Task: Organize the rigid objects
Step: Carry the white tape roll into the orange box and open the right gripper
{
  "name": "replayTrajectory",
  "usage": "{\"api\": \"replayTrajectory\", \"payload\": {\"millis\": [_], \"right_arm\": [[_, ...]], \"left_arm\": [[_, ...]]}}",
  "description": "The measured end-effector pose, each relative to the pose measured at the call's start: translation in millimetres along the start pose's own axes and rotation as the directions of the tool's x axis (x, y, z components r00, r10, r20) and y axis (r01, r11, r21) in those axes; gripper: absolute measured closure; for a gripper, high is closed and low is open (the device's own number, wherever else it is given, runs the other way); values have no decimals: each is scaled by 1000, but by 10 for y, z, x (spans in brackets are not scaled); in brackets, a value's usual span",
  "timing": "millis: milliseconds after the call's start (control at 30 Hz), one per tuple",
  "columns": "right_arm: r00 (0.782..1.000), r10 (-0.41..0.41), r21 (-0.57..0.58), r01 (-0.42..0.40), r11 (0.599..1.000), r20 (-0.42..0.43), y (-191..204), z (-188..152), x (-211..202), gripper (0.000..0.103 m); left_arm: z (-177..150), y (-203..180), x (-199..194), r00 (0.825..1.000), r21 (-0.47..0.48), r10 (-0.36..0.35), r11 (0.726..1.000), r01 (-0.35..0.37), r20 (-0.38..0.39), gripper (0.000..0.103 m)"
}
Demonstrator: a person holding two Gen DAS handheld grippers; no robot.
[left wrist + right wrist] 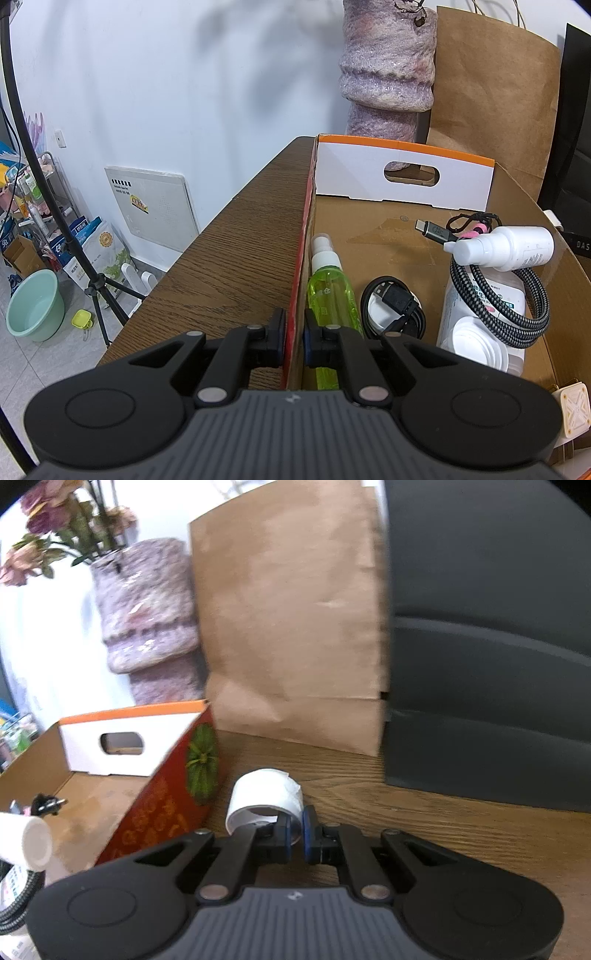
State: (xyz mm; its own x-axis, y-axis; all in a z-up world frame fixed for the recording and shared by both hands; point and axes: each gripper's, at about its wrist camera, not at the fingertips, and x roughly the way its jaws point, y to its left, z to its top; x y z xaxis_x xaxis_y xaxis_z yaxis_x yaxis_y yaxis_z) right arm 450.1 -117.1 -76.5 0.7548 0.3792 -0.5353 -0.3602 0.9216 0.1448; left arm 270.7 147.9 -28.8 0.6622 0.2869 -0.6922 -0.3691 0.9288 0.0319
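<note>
In the box (pixel 406 236), two spray bottles (pixel 334 291).

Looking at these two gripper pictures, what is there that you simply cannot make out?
- Left wrist view: the print on the white bottle is too small to read.
- Left wrist view: the green spray bottle has its base hidden behind the left gripper.
- Right wrist view: the white roll is blurred, its near rim covered by the right gripper.
</note>
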Motion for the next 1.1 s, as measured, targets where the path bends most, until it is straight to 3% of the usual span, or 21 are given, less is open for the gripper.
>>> {"api": "replayTrajectory", "payload": {"millis": [267, 367, 567, 800, 1033, 1100], "right_arm": [[994, -95, 28, 93, 995, 45, -78, 31, -226, 97], [992, -95, 19, 94, 995, 86, -11, 86, -394, 97], [987, 33, -35, -28, 999, 155, 394, 206, -794, 97], [970, 200, -161, -177, 971, 138, 979, 167, -1131, 97], [965, 250, -195, -232, 953, 76, 1256, 86, -1136, 97], [967, 245, -203, -227, 952, 65, 1275, 71, -1109, 93]], "left_arm": [[0, 2, 1, 1000, 0, 1, 1000, -1, 0, 93], [2, 4, 4, 1000, 1, 1, 1000, -1, 0, 93], [0, -1, 1, 1000, 1, 1, 1000, -1, 0, 93], [1, 3, 3, 1000, 1, 1, 1000, -1, 1, 93], [2, 4, 5, 1000, 1, 0, 1000, 0, 1, 93], [0, 0, 1, 1000, 1, 1, 1000, -1, 1, 93]]}}
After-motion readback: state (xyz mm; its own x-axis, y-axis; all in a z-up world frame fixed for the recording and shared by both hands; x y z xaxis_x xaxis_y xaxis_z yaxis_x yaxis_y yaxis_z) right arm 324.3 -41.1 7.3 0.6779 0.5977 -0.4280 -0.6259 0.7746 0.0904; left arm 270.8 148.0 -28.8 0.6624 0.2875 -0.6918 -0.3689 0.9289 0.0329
